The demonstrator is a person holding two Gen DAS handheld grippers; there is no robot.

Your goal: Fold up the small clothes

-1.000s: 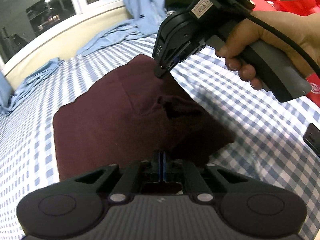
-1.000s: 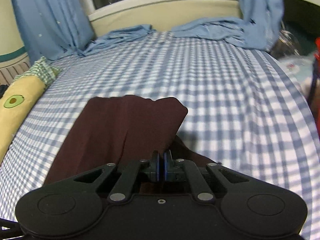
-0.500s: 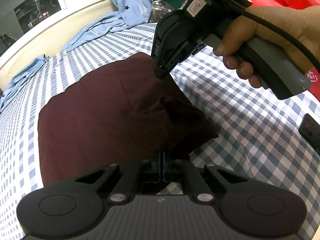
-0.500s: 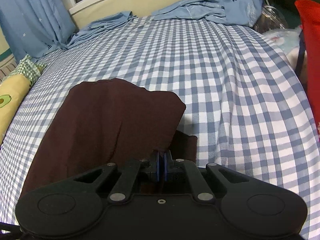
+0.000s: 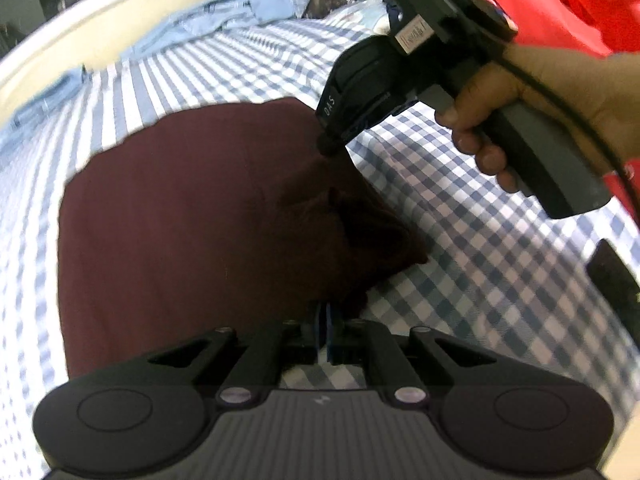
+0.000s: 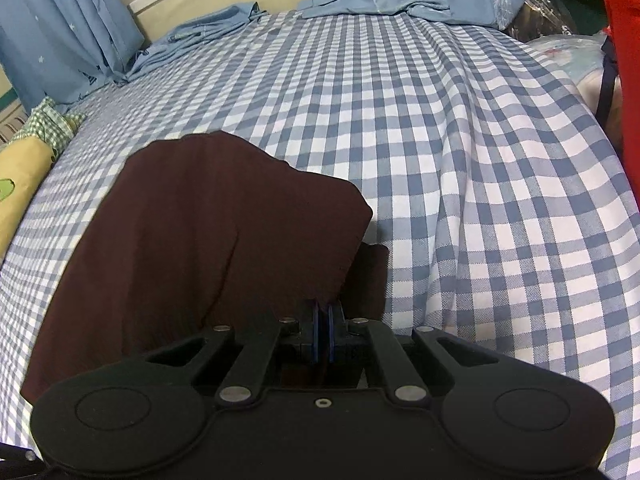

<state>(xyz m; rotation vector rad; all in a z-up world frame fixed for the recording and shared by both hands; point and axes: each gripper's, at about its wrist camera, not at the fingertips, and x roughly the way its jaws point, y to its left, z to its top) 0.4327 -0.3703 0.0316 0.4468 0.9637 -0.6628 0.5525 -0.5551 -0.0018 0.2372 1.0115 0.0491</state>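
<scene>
A bed (image 6: 460, 168) with a blue-and-white checked sheet fills the scene, with blue curtains (image 6: 60, 28) hanging at its far edge. A maroon garment (image 5: 192, 216) lies partly folded on the sheet; the left hand-held gripper (image 5: 323, 320) pinches its near edge with pads pressed together, and the right hand-held gripper (image 6: 323, 322), gripped by a hand (image 5: 520, 108), pinches a far corner. A yellow pillow (image 6: 16, 184) lies at the bed's left and red fabric (image 6: 620, 60) at the right, both well apart from the garment.

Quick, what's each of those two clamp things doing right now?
Left gripper: closed, pinching the near edge of the maroon garment.
Right gripper: closed on the garment's far corner.
</scene>
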